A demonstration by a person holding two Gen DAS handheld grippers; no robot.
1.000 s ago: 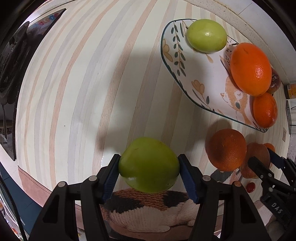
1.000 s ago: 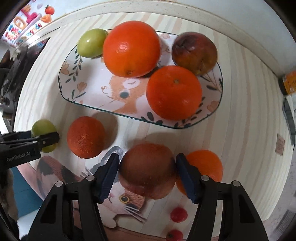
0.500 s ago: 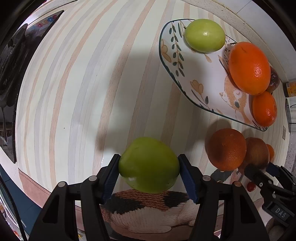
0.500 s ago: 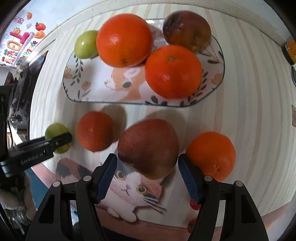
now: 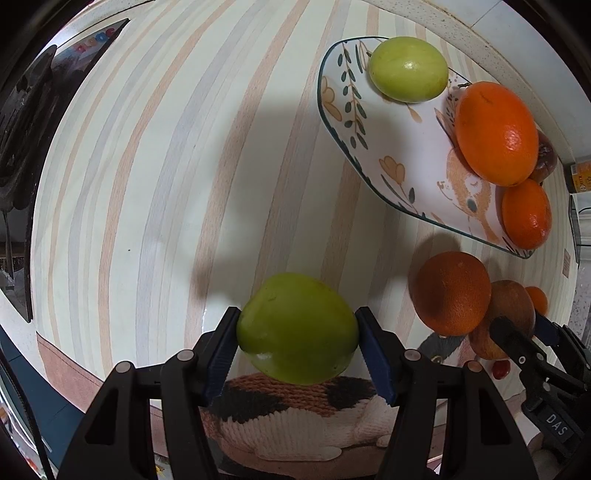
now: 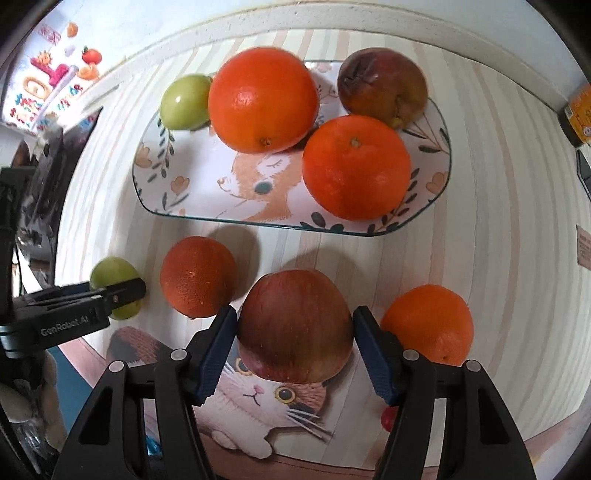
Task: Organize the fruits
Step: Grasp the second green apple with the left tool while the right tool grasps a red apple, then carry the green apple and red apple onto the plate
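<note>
My left gripper [image 5: 297, 347] is shut on a green apple [image 5: 297, 328], held above the striped mat near its front edge. My right gripper [image 6: 293, 343] is shut on a red apple [image 6: 295, 325], held above the mat in front of the cat-print plate [image 6: 192, 184]. The plate holds a green apple [image 6: 184, 101], two oranges [image 6: 262, 99] [image 6: 356, 166] and a dark red apple [image 6: 384, 86]. A dark orange [image 6: 197, 277] and a brighter orange [image 6: 428, 325] lie on the mat on either side of the red apple. The left gripper with its apple [image 6: 114, 286] shows at the left of the right wrist view.
The plate [image 5: 369, 155] lies at the far right in the left wrist view, the dark orange [image 5: 452, 293] in front of it. A raised white edge [image 6: 332, 22] borders the mat behind the plate. Dark equipment [image 5: 22, 110] stands at the left. Small red items [image 6: 388, 419] lie near the front edge.
My right gripper has lifted the red apple and pulled back from the plate, uncovering the bright orange beside it. My left gripper has stayed almost still with the green apple.
</note>
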